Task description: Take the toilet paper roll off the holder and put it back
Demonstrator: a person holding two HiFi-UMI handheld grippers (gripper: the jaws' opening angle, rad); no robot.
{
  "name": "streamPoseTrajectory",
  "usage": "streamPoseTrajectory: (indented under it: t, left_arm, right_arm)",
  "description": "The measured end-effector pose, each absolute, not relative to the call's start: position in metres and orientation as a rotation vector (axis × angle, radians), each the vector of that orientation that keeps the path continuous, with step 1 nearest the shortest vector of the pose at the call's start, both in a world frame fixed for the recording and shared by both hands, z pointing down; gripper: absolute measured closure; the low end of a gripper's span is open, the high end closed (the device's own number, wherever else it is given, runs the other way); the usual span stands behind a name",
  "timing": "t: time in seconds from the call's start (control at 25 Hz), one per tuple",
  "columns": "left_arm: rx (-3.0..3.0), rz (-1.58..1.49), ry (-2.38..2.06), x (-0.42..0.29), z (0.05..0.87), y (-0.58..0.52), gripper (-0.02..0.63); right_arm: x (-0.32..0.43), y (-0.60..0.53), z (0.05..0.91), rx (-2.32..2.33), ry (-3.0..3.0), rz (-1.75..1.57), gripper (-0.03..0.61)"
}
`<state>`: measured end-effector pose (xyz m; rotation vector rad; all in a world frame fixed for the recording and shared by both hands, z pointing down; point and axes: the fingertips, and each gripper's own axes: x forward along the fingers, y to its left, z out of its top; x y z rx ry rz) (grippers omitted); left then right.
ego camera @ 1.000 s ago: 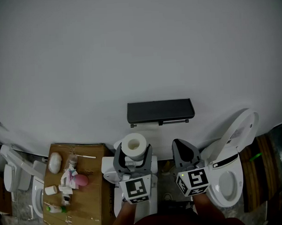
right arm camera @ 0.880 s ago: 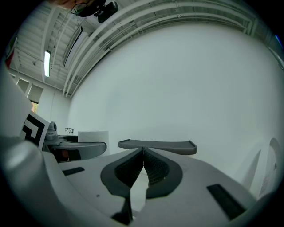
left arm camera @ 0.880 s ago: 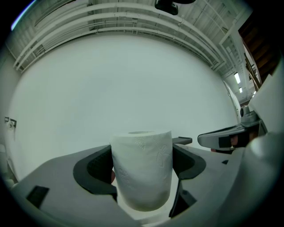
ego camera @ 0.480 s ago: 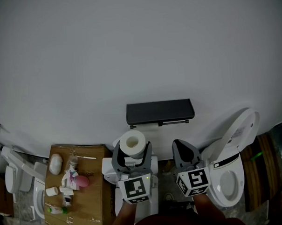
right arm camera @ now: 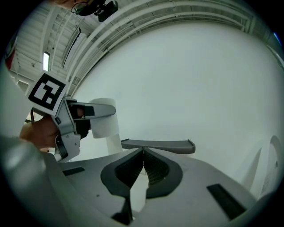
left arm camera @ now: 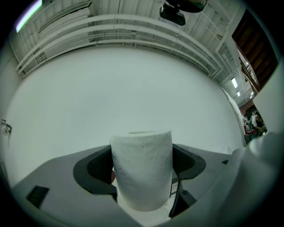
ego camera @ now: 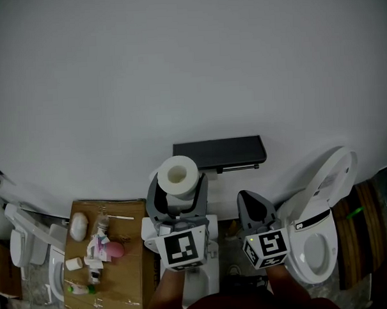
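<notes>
The toilet paper roll stands upright between the jaws of your left gripper, off the holder and just beside its left end, core hole facing up. The jaws are spread wide and press the roll's soft sides (a wide grip rather than a loose one, by the gripper view). Your right gripper waits below the holder, jaws pressed together on nothing.

The risks from here, as I judge them:
- Squeeze harder and you could crush the core, so it won't slide onto the rod.
- Tilt carelessly and the roll could slip out.
- The hanging paper tail could snag on the holder's edge.
</notes>
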<state>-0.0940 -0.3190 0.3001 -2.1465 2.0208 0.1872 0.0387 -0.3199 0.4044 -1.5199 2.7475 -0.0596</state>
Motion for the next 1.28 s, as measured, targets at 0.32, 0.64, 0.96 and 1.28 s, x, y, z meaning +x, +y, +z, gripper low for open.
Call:
streamPoseTrajectory:
  t: [0.32,0.64,0.96,1.28]
  left_arm:
    - [-2.104,0.220,1.956,-0.087,0.252,-0.344,0.190]
    - [-2.093,0.183,1.945,-0.083,0.251,-0.382,0.190]
    - [-2.151,0.126,2.014,-0.088,0.291,-0.422,0.190]
    - [-2.200,0.074,2.074,-0.088,0.327,-0.449,0.190]
  right_arm:
    - [0.047,-0.323,0.405,-1.530,2.735,-0.067,0.561]
    - [0.055,-0.326,0.411,-1.544,2.730,-0.085,0.561]
    - [0.060,-0.332,0.417,-1.557,2.732,-0.100,0.561]
    - [0.064,-0.343,0.424,-1.569,2.737,-0.119,0.561]
